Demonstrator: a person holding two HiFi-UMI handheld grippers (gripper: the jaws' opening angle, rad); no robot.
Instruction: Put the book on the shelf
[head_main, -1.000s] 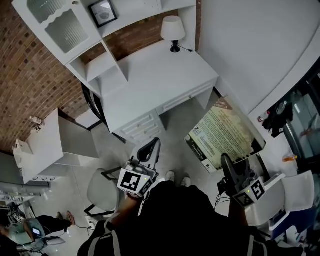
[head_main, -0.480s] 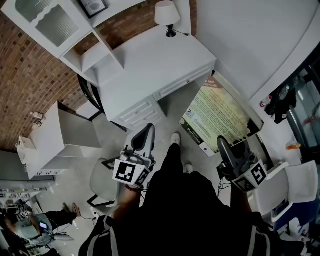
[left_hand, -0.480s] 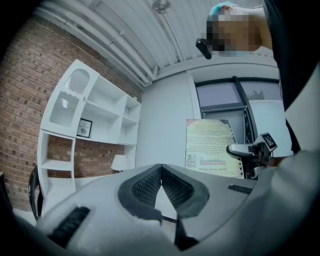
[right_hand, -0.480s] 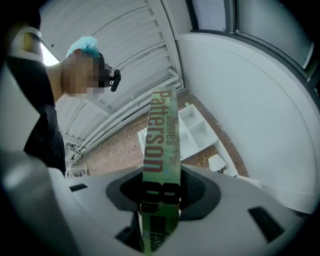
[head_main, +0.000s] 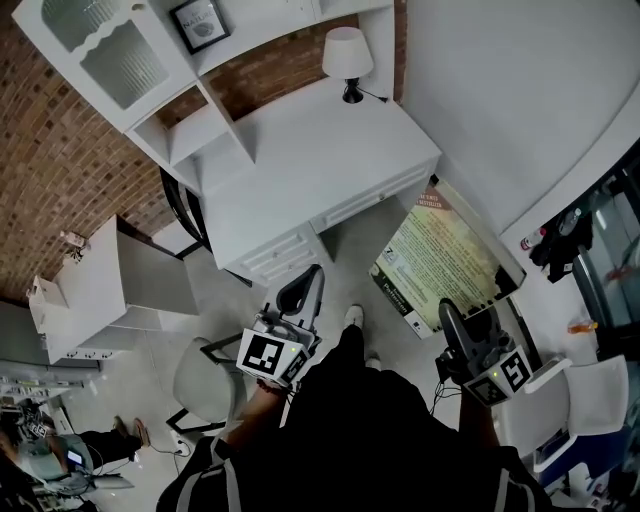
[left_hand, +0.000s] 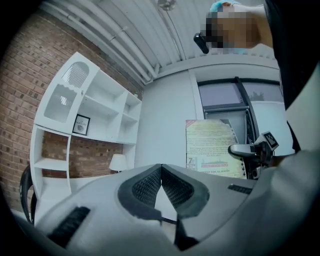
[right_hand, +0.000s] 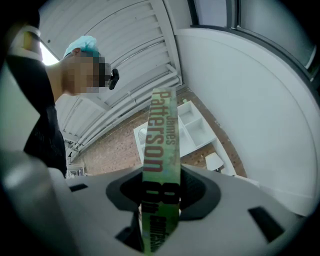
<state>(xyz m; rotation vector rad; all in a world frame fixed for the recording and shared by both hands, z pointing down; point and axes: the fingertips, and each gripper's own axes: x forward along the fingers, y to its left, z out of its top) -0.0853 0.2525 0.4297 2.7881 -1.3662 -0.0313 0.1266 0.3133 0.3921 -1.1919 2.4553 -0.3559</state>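
My right gripper (head_main: 452, 322) is shut on a green paperback book (head_main: 437, 260), holding it flat in the air to the right of the white desk (head_main: 310, 160). In the right gripper view the book's spine (right_hand: 161, 165) stands clamped between the two dark pads. My left gripper (head_main: 300, 297) hangs low in front of the person, its pads pressed together with nothing between them. In the left gripper view the book (left_hand: 210, 147) shows at the right with the right gripper (left_hand: 239, 150) beneath it. White shelves (head_main: 195, 130) rise at the desk's back left.
A white lamp (head_main: 347, 60) stands at the desk's back right corner and a framed picture (head_main: 198, 22) on the upper shelf. A grey chair (head_main: 200, 385) sits by my left side. A low white cabinet (head_main: 110, 290) is at the left. A curved white wall (head_main: 520, 110) closes the right.
The head camera has swung a little, so the desk and shelves shift in view. The book and both grippers keep about the same places relative to the person.
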